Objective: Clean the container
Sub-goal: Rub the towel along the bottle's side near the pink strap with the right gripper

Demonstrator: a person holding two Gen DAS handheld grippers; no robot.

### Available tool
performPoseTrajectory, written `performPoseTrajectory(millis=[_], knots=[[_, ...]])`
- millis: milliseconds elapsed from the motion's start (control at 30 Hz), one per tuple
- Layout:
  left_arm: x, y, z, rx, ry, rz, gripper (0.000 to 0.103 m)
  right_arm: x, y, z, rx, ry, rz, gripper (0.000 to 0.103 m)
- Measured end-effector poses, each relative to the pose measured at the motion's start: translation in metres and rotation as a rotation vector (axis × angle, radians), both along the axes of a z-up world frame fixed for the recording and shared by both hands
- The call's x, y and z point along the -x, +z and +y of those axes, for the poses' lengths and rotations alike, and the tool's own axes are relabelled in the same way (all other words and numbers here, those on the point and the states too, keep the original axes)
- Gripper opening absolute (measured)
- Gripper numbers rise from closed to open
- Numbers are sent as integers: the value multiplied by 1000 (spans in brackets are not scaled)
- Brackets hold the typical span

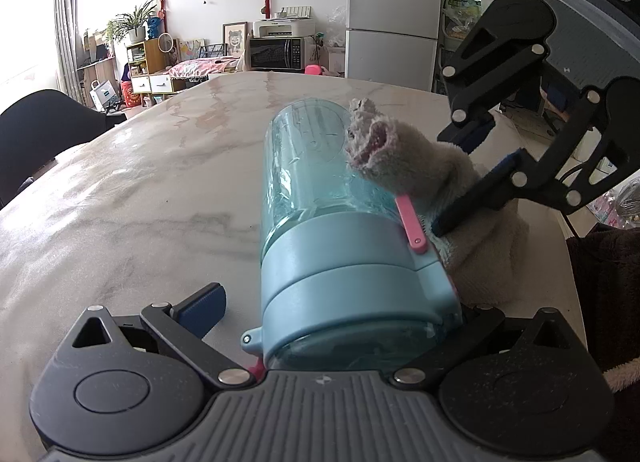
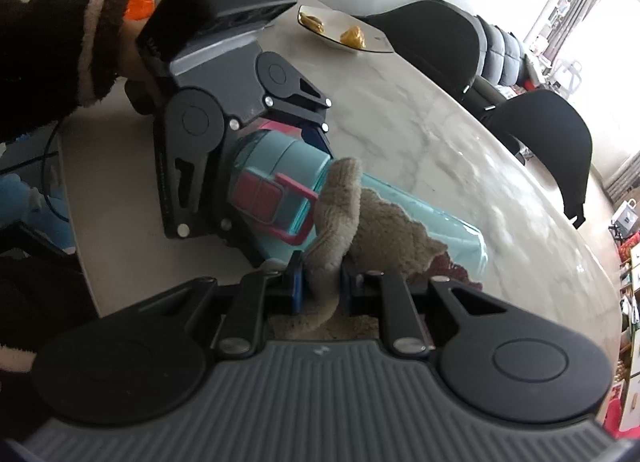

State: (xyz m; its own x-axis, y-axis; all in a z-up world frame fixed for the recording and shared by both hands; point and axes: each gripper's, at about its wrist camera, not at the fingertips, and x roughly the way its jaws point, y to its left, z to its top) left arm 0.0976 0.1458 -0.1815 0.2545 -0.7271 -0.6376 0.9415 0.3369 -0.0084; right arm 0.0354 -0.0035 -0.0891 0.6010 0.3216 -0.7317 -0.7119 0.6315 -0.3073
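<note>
on the marble desk (image 1: 120,190), at its near edge, the blue container (image 1: 320,182) is lying on its side, lid end toward the left claw (image 1: 340,302) and clear base pointing away across the desk. going from the left: the left claw is reaching around the lid end; one blue-padded finger is standing apart from the lid on the left, the other is hidden behind the lid on the right, and in the right wrist view the fingers are sitting on both sides of the lid, so i am judging it is pinching the container at the cap, though firm contact on the left pad is not settled here. moving right, the pink handle (image 1: 408,222) is lying along the container's right flank. right of that, a grey cloth (image 1: 404,158) is draping against the clear wall, pinched between the pressed-together fingers of the right claw (image 2: 320,282), which is coming in from the side, across the long axis. so the container's long axis is running straight away from the left claw while the cloth is meeting it crosswise; wiping strokes would be travelling along that axis, base to lid. how much of the wall is already wiped, the frames are not showing
</note>
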Motion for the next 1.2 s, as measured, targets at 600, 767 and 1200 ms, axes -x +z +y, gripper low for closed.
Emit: performPoseTrajectory(millis=[600, 767, 1200], knots=[[0, 0, 1, 0, 0, 1, 103, -37, -4, -36, 7, -197, -8, 17], [0, 0, 1, 0, 0, 0, 103, -32, -6, -28, 24, -168, -21, 18], [0, 0, 1, 0, 0, 1, 103, -5, -1, -2, 0, 3, -6, 18]])
